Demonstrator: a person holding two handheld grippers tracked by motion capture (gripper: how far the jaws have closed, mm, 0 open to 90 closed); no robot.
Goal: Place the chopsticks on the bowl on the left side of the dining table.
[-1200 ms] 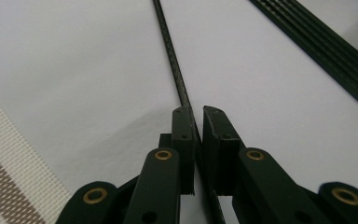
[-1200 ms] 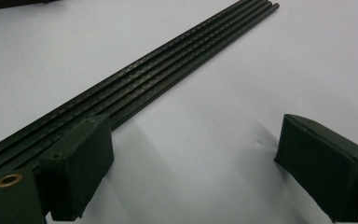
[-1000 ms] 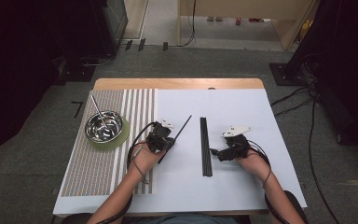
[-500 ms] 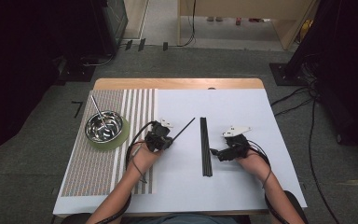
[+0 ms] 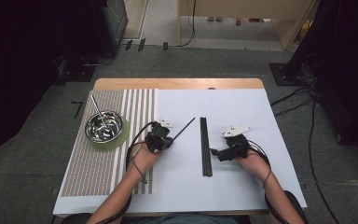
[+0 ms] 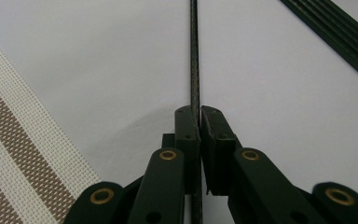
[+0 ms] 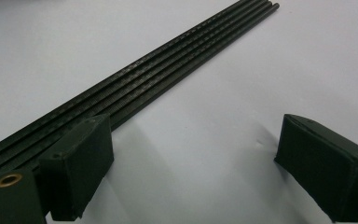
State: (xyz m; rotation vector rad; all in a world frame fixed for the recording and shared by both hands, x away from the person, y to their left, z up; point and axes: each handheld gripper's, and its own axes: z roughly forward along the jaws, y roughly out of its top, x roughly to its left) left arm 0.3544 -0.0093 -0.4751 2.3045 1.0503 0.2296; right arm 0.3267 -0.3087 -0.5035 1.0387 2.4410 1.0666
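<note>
Near the table's middle, the left gripper [image 5: 164, 138] was clenched on one thin black rod [image 5: 184, 128], its long axis running toward two o'clock. The row of black rods [image 5: 205, 144] lay at three o'clock, beside the gaping right gripper [image 5: 216, 153].

text: none readable | labels: none | numbers: none

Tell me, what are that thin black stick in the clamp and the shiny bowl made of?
The stick held by the left gripper looks like carbon fibre or similar composite: matte black with a fine woven speckle. It could be coated metal. The bowl appears polished steel, since it gleams silver and reflects like a mirror.
</note>
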